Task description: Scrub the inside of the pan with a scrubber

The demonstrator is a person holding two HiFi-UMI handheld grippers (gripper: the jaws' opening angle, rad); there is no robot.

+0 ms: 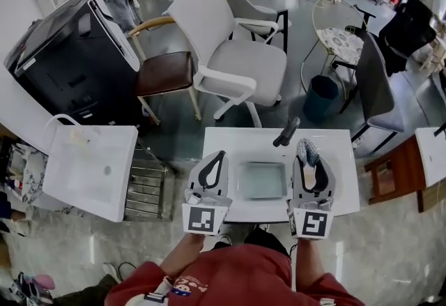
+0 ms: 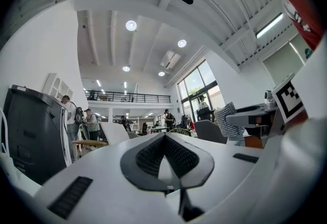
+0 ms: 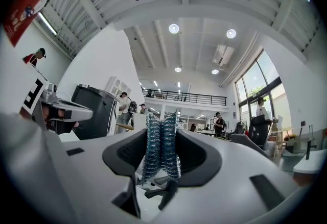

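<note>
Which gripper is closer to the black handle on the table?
Right. The right gripper, holding the scrubber, is just right of the handle; the left gripper is farther left.

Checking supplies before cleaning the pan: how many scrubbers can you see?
1: the scrubber, clamped in the right gripper. The left gripper is shut and empty. Others may be hidden.

Left gripper (image 1: 220, 156) and right gripper (image 1: 309, 158) held over the white surface (image 1: 230, 141), jaws pointing away from the person. Square pan (image 1: 263, 180) lies between the grippers, its dark handle (image 1: 286, 132) just beyond the right gripper. Scrubber (image 1: 307, 150) pinched in right gripper. Left gripper's jaws meet at the tips.
</note>
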